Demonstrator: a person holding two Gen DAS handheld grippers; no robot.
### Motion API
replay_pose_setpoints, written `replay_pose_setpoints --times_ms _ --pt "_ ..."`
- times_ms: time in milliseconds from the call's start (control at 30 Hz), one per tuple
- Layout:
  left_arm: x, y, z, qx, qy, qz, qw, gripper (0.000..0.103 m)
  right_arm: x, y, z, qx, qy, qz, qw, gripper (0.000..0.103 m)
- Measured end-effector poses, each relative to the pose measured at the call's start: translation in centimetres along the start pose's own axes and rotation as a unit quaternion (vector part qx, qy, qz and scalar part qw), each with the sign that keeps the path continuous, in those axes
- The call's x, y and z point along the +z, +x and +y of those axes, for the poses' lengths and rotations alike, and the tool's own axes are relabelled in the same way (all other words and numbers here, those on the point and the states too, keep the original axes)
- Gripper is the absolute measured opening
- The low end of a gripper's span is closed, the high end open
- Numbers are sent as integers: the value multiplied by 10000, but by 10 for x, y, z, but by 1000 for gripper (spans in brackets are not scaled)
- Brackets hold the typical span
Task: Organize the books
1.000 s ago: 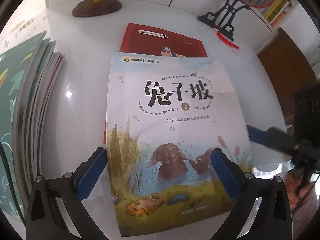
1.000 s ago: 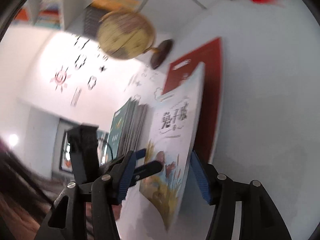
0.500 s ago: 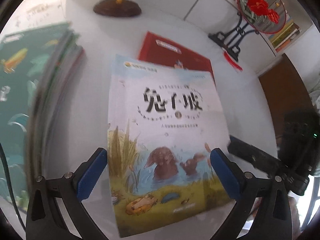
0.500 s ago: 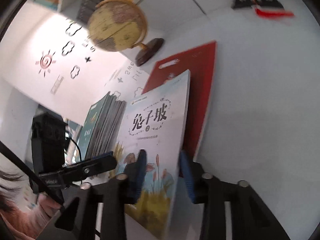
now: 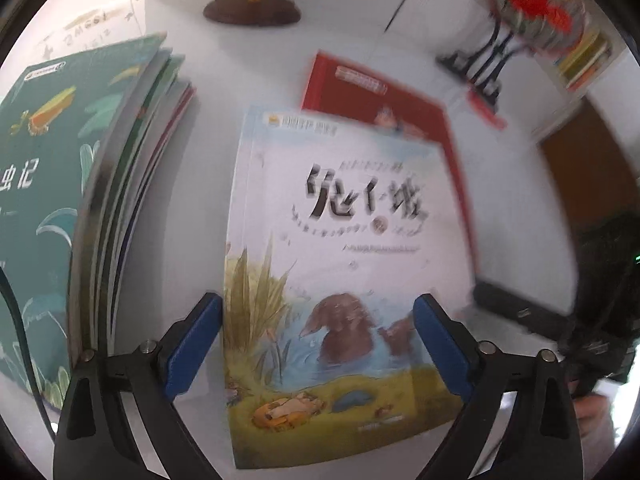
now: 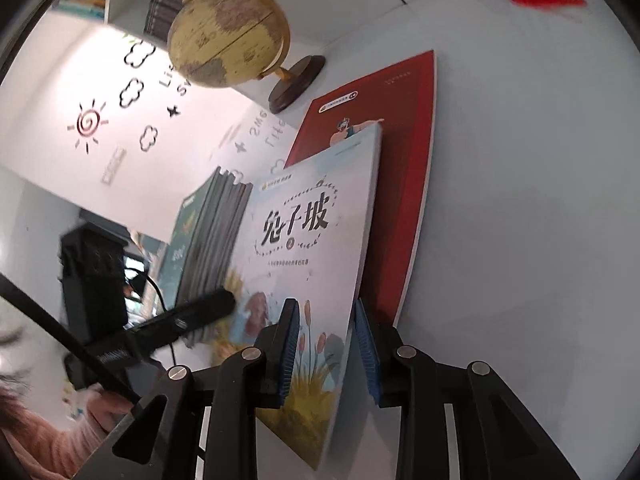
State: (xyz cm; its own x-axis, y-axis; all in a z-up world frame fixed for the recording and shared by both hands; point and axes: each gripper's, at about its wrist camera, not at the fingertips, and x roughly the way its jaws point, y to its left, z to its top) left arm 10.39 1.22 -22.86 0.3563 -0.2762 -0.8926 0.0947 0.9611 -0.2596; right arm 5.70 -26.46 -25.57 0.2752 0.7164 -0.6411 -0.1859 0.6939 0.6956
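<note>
A pale picture book (image 5: 340, 240) with an animal in a pond on its cover lies partly over a red book (image 5: 400, 100) on the white table (image 5: 520, 208). My left gripper (image 5: 316, 344) straddles its near end. Its jaws are closing, the book lies between them, and the blue pads stand off its sides. In the right wrist view my right gripper (image 6: 328, 348) is shut on the long right edge of the picture book (image 6: 312, 240), which tilts up off the red book (image 6: 384, 120). One black left finger (image 6: 192, 316) reaches in from the left.
A stack of books topped by a green cover (image 5: 48, 200) lies left of the picture book, and shows side-on as the stack (image 6: 212, 240). A globe (image 6: 228, 36) stands at the back. A black stand with a red ornament (image 5: 492, 60) is at the back right. A person's pink sleeve (image 6: 60, 440) is near left.
My right jaws have shut onto the picture book's right edge, and that edge now stands higher off the red book. The left jaws have narrowed a little around the book.
</note>
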Motion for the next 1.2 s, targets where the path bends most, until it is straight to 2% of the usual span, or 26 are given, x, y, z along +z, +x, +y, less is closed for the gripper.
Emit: replay_pose_setpoints --times_ms 100,167,233,300,367,467,533,600,700,933,1033,1100,1200 --pt "-3 6 -16 564 507 209 9969 94 -7 3 0 22 53 264 9996 29" --pt "-5 8 -22 692 756 249 9944 95 -11 1 4 26 -7 355 9994 29" --pt "-5 6 -21 561 706 196 9957 96 -15 1 3 149 56 401 9991 31" --pt "-2 3 -17 359 523 163 9979 96 -17 0 -3 425 287 330 9981 41" --pt "-1 0 -10 108 360 174 9991 96 -17 -1 -8 654 500 239 9963 44" --pt "0 -14 -3 -268 208 -14 9994 96 -17 1 2 650 193 327 9972 51" --pt "-2 -14 2 -453 171 33 9988 96 -20 -10 8 1124 -16 68 9936 51" --pt "-5 -12 0 -366 260 74 9990 96 -20 -18 9 1437 -28 -129 9895 42" --pt "-6 -16 -1 -231 235 -80 9994 96 -19 -10 16 820 -250 -41 9963 41" --pt "-3 -44 0 -862 -70 -457 9952 95 -15 -8 28 1157 -419 -47 9924 37" --pt "0 -51 -5 -937 -37 -589 9938 95 -11 3 29 943 -459 15 9945 37" --pt "2 -45 -8 -1185 -71 -446 9919 95 -10 9 24 849 -334 35 9958 37" --pt "0 -33 -14 -1106 -6 -285 9935 86 -13 20 24 580 -353 215 9975 37"
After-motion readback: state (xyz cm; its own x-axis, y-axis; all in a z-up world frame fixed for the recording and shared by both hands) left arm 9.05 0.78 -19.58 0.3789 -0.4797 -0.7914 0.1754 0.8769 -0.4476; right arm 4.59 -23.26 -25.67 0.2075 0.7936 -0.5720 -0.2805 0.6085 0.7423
